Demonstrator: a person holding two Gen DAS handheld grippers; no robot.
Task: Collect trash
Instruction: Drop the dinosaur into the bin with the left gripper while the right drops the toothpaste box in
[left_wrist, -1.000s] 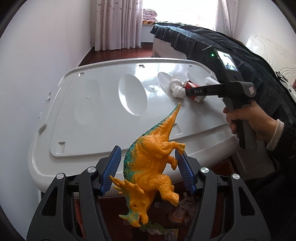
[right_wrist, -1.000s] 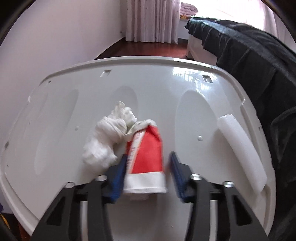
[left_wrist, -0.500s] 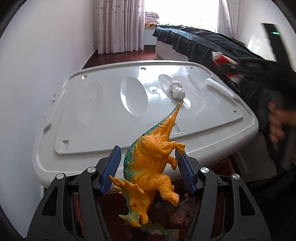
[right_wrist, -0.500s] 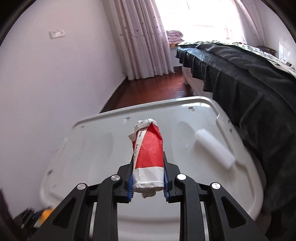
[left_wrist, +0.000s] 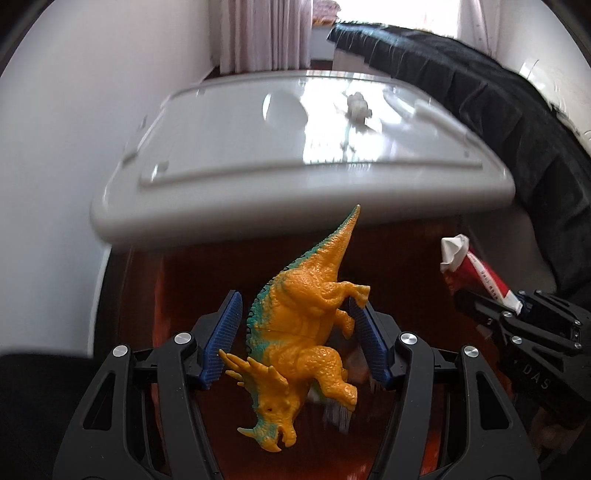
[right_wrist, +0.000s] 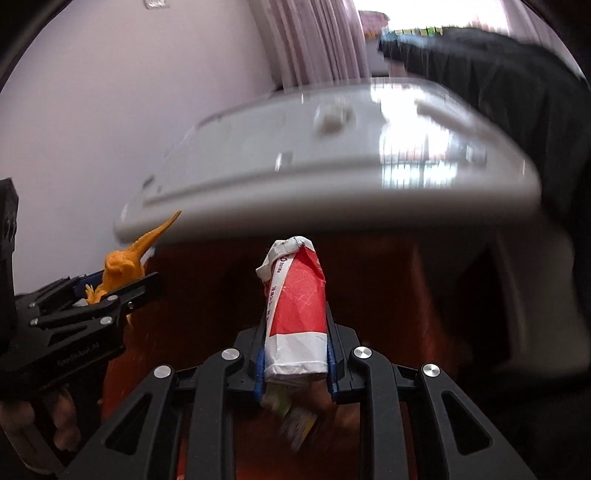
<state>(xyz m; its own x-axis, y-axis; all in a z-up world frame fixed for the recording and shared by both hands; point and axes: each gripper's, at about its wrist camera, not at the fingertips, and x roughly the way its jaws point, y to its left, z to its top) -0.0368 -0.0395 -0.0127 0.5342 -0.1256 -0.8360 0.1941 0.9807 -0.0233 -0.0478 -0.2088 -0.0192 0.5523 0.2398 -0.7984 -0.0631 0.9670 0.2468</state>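
Note:
My left gripper (left_wrist: 295, 332) is shut on an orange toy dinosaur (left_wrist: 303, 321), head down, held below the front edge of the white table (left_wrist: 295, 192). My right gripper (right_wrist: 295, 354) is shut on a crumpled red and white wrapper (right_wrist: 295, 306), also below the table edge. The wrapper (left_wrist: 476, 269) and right gripper (left_wrist: 513, 310) show at the right of the left wrist view. The dinosaur (right_wrist: 125, 266) and left gripper (right_wrist: 92, 295) show at the left of the right wrist view. A white crumpled tissue (left_wrist: 359, 106) lies on the far part of the table.
A white foam stick (left_wrist: 432, 110) lies near the table's right edge. A bed with a dark cover (left_wrist: 498, 110) stands to the right. A white wall (left_wrist: 55, 147) is on the left. Blurred paper scraps (right_wrist: 295, 417) lie below over the dark red floor (left_wrist: 399, 266).
Both grippers have dropped from above the table to below its front edge. The right gripper closed on the wrapper, lifted it off the table and came close beside the left one.

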